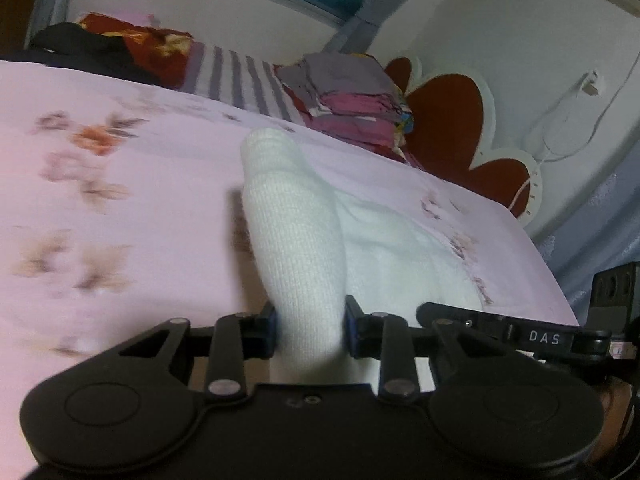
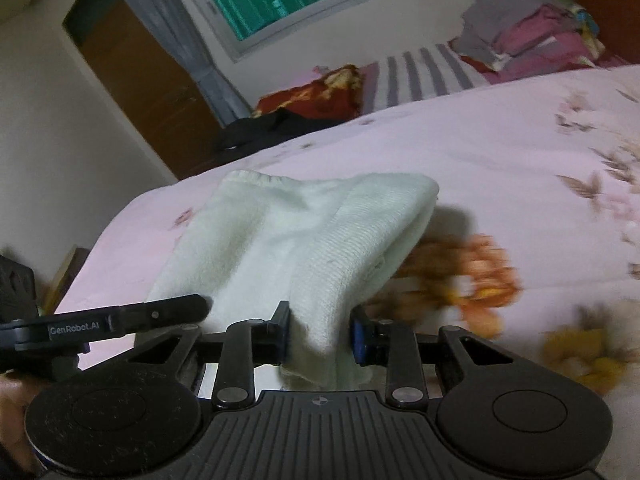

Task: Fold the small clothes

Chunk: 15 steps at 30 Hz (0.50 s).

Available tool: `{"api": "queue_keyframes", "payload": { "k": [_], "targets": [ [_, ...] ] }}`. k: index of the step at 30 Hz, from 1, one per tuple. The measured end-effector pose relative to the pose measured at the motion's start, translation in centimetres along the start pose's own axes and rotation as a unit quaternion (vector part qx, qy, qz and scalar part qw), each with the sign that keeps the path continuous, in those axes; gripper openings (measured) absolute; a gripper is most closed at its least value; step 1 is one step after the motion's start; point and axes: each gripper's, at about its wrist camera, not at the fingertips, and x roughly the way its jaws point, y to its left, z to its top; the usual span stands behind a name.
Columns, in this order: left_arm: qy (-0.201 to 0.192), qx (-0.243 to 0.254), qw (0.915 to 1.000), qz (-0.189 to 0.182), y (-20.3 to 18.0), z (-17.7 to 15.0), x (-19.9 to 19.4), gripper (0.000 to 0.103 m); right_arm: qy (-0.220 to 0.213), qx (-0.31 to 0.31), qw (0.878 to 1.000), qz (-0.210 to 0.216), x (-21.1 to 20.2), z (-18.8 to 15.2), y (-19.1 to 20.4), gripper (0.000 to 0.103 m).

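Note:
A small white knit garment (image 1: 296,224) lies on the pink flowered bedspread (image 1: 120,184), partly lifted. My left gripper (image 1: 310,330) is shut on one edge of it, and the cloth rises in a ridge away from the jaws. My right gripper (image 2: 320,336) is shut on another edge of the same white garment (image 2: 304,240), whose far end is doubled over. The right gripper's body shows in the left wrist view (image 1: 520,332); the left gripper's body shows in the right wrist view (image 2: 100,324).
A stack of folded clothes (image 1: 352,100) sits at the head of the bed by a red and white headboard (image 1: 452,128). Dark and red clothes (image 1: 112,48) lie at the far side. A striped sheet (image 2: 420,76), window and wooden door (image 2: 152,80) lie beyond.

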Motion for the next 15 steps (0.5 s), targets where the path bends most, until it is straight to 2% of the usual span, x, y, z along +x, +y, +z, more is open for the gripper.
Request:
{"api": "queue_keyframes", "payload": {
  "k": [9,13,14,15],
  "targets": [
    [0.001,-0.036,0.9989,0.03,10.8,0.2,-7.3,0.03,0.029,-0.022,0.999,0.038,7.9,-2.6,11.1,0.029],
    [0.011,-0.05,0.9982,0.03,14.4,-0.1,-7.6,0.031,0.044,-0.027,0.998,0.046,11.3,-4.1,14.3,0.029],
    [0.019,-0.051,0.9981,0.029,15.2,-0.5,-7.0,0.035,0.047,-0.03,0.997,0.044,12.1,-4.3,14.7,0.029],
    [0.031,-0.053,0.9974,0.037,16.1,-1.0,-6.1,0.045,0.053,-0.035,0.997,0.034,13.2,-4.5,14.6,0.029]
  ]
}}
